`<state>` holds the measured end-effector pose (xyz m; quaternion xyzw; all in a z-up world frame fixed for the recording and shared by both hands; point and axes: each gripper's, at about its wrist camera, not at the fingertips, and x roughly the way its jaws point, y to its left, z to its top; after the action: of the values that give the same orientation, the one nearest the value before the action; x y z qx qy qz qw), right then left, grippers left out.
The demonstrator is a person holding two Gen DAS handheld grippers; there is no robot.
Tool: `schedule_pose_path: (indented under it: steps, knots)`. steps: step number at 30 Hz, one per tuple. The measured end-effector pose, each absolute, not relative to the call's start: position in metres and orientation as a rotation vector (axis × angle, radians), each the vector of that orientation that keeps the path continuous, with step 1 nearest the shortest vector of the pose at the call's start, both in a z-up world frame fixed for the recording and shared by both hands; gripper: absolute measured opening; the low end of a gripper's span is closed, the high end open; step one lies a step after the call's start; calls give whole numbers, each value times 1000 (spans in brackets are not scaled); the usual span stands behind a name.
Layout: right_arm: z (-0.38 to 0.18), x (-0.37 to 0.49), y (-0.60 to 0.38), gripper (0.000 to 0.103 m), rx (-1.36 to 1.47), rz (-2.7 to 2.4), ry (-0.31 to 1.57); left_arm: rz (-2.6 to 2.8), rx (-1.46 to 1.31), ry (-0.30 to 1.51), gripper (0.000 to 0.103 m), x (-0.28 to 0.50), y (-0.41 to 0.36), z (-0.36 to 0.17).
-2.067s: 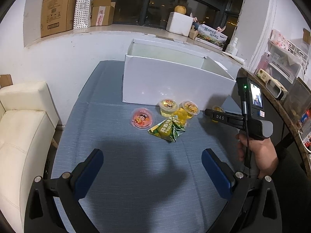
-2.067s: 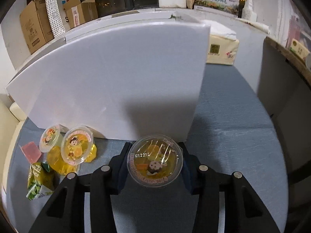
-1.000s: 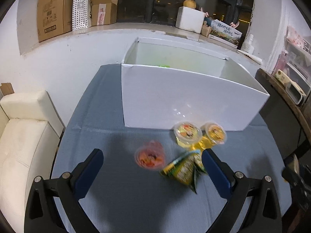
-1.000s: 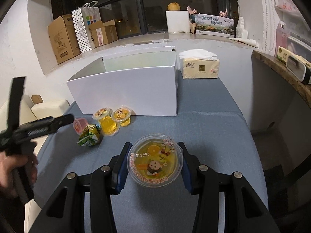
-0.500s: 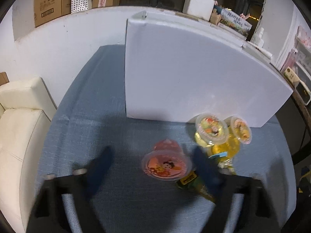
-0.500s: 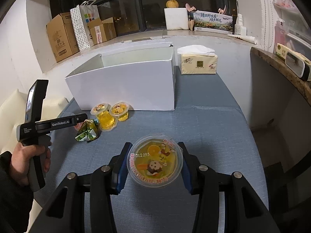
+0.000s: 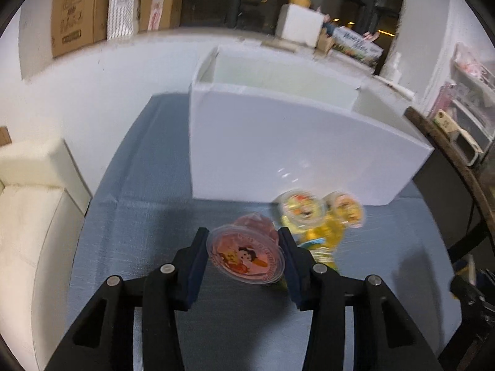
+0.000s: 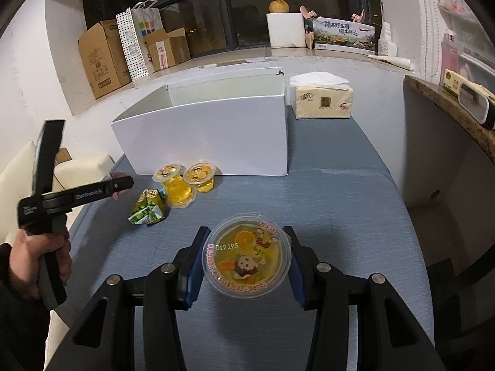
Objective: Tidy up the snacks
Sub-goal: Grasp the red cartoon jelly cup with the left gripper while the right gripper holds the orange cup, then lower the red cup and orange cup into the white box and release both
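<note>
A pink jelly cup [image 7: 244,256] sits tilted between the blue pads of my left gripper [image 7: 243,247]. The jaws are closing and the pads touch its sides. In the right wrist view the left gripper [image 8: 120,182] hovers above the table with the pink cup at its tip. My right gripper [image 8: 246,259] is shut on a large orange jelly cup [image 8: 247,255] over the blue tablecloth. Two yellow jelly cups [image 8: 168,173] [image 8: 199,171] and a green snack packet [image 8: 148,207] lie in front of the open white box [image 8: 216,136].
A tissue pack [image 8: 323,100] stands right of the box. A cream sofa [image 7: 31,201] borders the table's left side and a wooden counter [image 8: 448,105] its right. Cardboard boxes [image 8: 102,58] line the window ledge behind.
The left gripper dropped to the pink cup, narrowed its jaws around it and drew back with it. The right gripper kept still with its orange cup.
</note>
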<state>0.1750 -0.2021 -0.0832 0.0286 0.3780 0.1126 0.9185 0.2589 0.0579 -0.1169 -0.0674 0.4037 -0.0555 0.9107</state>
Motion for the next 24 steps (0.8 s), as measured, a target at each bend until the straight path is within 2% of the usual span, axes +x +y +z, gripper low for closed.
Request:
schedule_pose_path:
  steps: [8, 16, 24]
  knots:
    - [-49, 198, -195, 50, 52, 262, 710, -179, -92, 704, 49, 250, 45, -51]
    - [3, 263, -183, 50, 31, 304, 613, -190, -34, 636, 49, 295, 34, 8]
    - [3, 351, -171, 50, 35, 337, 655, -188, -6, 693, 49, 354, 28, 3]
